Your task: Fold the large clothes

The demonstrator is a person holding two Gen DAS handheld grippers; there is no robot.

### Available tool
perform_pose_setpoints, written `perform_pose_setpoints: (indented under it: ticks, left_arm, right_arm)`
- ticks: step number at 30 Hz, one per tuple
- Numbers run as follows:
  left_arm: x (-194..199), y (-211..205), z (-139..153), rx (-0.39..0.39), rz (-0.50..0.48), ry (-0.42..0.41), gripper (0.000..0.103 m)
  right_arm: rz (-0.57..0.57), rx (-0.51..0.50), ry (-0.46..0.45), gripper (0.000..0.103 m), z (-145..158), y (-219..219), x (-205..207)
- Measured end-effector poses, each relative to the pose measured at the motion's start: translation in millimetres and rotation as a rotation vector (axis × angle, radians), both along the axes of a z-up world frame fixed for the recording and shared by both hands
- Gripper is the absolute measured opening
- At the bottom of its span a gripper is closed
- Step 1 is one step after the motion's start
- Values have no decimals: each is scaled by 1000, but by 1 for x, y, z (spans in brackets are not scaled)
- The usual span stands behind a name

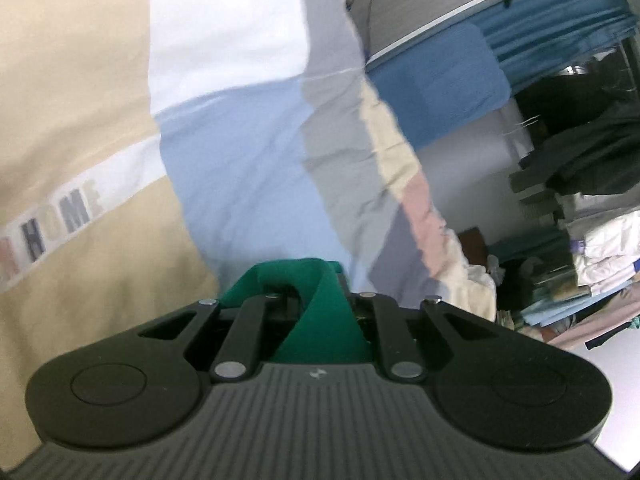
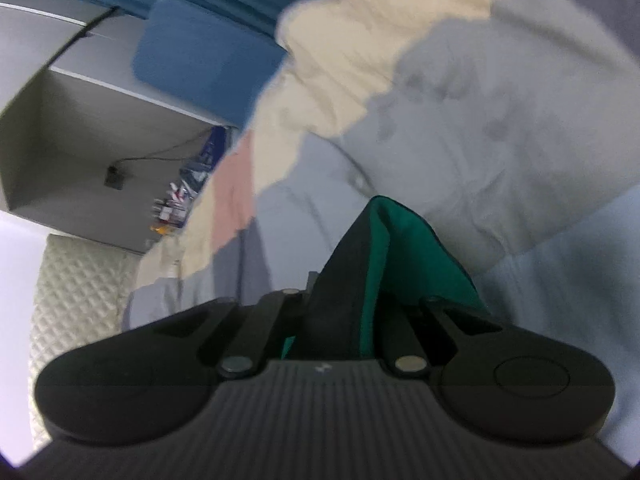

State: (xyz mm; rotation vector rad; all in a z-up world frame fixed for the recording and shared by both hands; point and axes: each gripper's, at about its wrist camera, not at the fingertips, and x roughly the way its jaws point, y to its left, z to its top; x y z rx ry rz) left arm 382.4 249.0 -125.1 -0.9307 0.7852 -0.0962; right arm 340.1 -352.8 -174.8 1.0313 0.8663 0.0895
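Your left gripper (image 1: 308,280) is pinching a fold of green cloth (image 1: 320,320). The cloth is bunching up between the fingers, looping over their tips at about 12 o'clock and draping back toward the camera, so it is hiding the fingers themselves. It is filling the narrow gap between them, and the fingers are sitting close together on it.

Your right gripper (image 2: 372,216) is doing much the same. Its fingers are pressing together on the same green cloth in the right wrist view (image 2: 404,248). One dark finger (image 2: 344,264) is showing at the 11 o'clock side of the fold, while the cloth is spilling over toward 2 o'clock and covering the other finger. A small piece of green is also peeking out below, close to the gripper body.

Beyond both grippers you are facing a patchwork bedspread (image 1: 248,168) in beige, white, pale blue, grey and pink blocks, with a strip of lettering (image 1: 48,228) running toward 9 o'clock in the left wrist view. A blue pillow (image 1: 440,80) is lying at about 2 o'clock there, next to blue curtains (image 1: 560,28). Piles of folded linen (image 1: 600,240) are sitting at 3 o'clock. In the right wrist view a quilted white panel (image 2: 80,292) is showing at 8 o'clock. Both views are blurring.
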Motion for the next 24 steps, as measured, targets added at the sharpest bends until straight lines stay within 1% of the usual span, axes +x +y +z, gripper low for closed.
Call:
perform_pose_setpoints:
  ticks: [3,5,6,7,8,9,11,12,13,14,15,18,19,22,24]
  left_arm:
    - [9,-2,-11,8,-21,-8,17]
    - [7,-2,-9,14,-28,-25,17]
    - [4,-4,-5,27,-39,-41,19]
    - [-1,-7,0,47,-55,-57,25]
    - [-7,-10,6,73,-74,-76,49]
    - [-15,-14,14,102,-84,-94,72]
    - [-37,-19,31,144,-61,-142,82]
    - [-50,-22,41,162,-49,-170,83]
    - [-62,-24,49,179,-42,-195,83]
    - [-75,-28,58,206,-33,-221,83]
    - [-89,-33,68,253,-20,-241,83]
    - [-132,-53,91,408,-9,-291,84]
    - [-145,-59,96,438,-5,-303,84]
    - [-182,-80,105,475,-38,-367,84]
    - [-197,-96,104,496,-65,-375,84]
  right_arm:
    - [2,22,18,9,-19,1,7]
    - [3,47,13,10,-21,-2,7]
    - [9,47,-1,11,-19,-3,6]
    - [14,36,-12,11,-15,-3,4]
    - [10,14,-20,11,-11,-2,1]
    - [7,-16,-38,14,-3,0,-5]
    - [20,-83,-70,19,12,6,-13]
    - [30,-129,-91,32,23,10,-19]
    - [37,-163,-114,53,32,14,-26]
    - [45,-183,-136,63,39,17,-31]
    - [58,-196,-161,71,47,20,-39]
    - [98,-233,-208,70,67,29,-64]
    - [101,-256,-226,70,74,33,-73]
    - [114,-341,-284,70,97,40,-105]
    - [117,-394,-318,71,109,47,-125]
